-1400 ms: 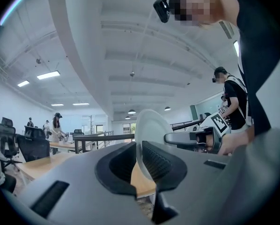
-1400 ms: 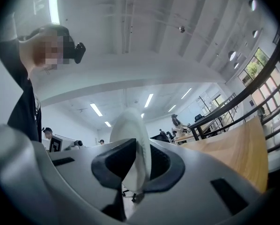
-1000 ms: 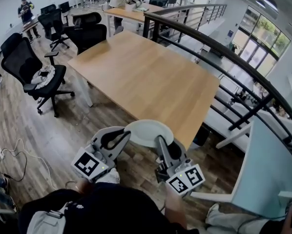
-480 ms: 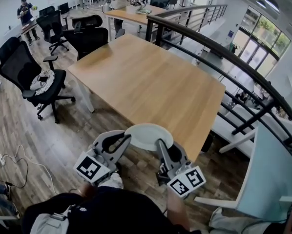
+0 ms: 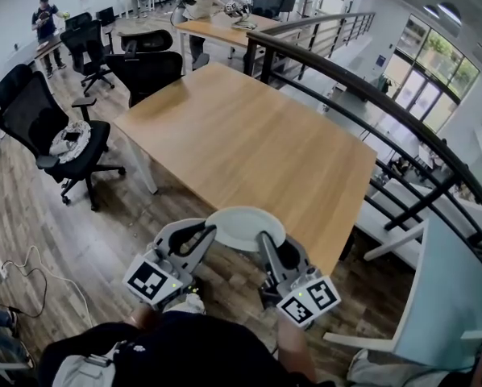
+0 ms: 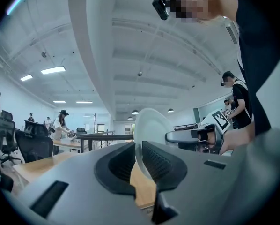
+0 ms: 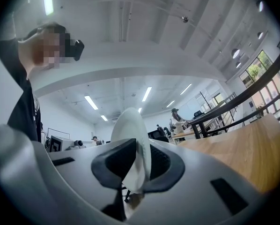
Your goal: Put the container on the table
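Observation:
A shallow white round container hangs level between both grippers, just over the near edge of the light wooden table. My left gripper is shut on its left rim, and my right gripper is shut on its right rim. In the left gripper view the container stands edge-on between the dark pads, with the right gripper beyond it. The right gripper view shows the container pinched the same way, with the table to the right.
Black office chairs stand left of the table. A dark metal railing runs along the table's far right side. People stand at another table in the background. A pale blue panel is at the lower right. Cables lie on the wooden floor.
Both grippers have carried the container forward toward the table; its far rim now reaches over the table's near edge. The grip on it is unchanged.

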